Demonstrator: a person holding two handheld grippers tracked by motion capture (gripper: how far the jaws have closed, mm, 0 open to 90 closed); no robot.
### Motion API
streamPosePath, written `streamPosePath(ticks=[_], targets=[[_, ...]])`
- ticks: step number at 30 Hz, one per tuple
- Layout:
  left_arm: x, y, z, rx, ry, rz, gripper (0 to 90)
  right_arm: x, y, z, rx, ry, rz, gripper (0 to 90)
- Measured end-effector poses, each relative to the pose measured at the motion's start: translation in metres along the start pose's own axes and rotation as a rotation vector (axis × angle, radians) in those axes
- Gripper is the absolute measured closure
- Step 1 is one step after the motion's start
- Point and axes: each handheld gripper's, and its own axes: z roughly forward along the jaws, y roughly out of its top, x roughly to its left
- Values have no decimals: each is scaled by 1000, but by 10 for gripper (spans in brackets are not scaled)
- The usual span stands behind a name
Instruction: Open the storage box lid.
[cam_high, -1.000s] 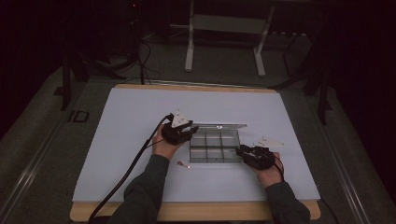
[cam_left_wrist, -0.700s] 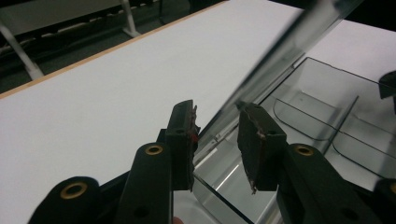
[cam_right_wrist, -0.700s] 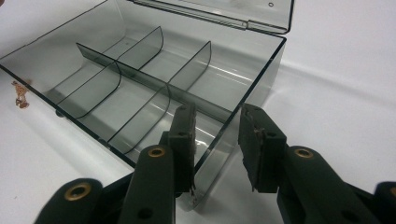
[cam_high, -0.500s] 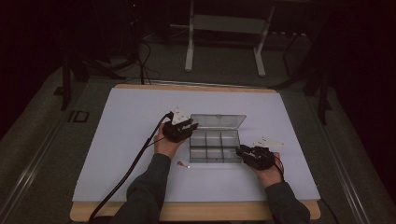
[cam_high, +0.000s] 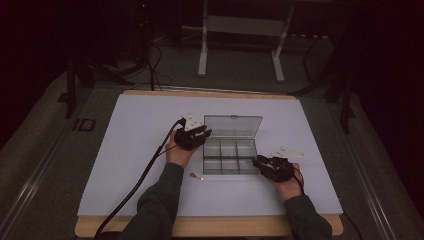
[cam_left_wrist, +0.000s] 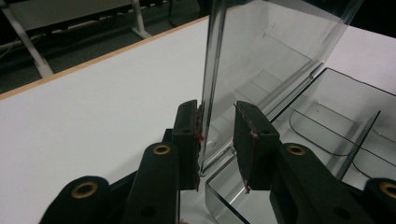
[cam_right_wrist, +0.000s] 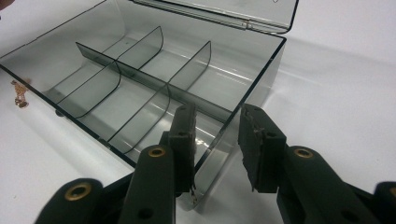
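Observation:
A clear plastic compartment box (cam_high: 230, 172) sits mid-table, and its hinged lid (cam_high: 232, 126) is raised at the far side. My left gripper (cam_high: 192, 136) is at the lid's left end. In the left gripper view the jaws of this gripper (cam_left_wrist: 217, 140) are open astride the upright lid (cam_left_wrist: 271, 56), whose edge rests against the left pad (cam_left_wrist: 187, 135). My right gripper (cam_high: 270, 167) is at the box's near right corner. Seen up close, the right gripper (cam_right_wrist: 217, 144) is open astride the box's side wall (cam_right_wrist: 252, 79), one jaw inside and one outside. The compartments look empty.
A small copper-coloured piece (cam_high: 196, 175) lies on the white table top just left of the box's near edge; it also shows beside the box (cam_right_wrist: 19, 95). A black cable (cam_high: 135, 185) trails from the left gripper toward the table's front edge.
The lid has swung up from nearly flat to upright, with the left gripper rising at its left end. The right gripper has stayed at the box's near right corner.

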Motion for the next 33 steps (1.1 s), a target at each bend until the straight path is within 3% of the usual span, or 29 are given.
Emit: streamPosePath(ticks=[33], targets=[[8,0,15,26,-14,-31,651,1,0,0,0,-3,-8,669]])
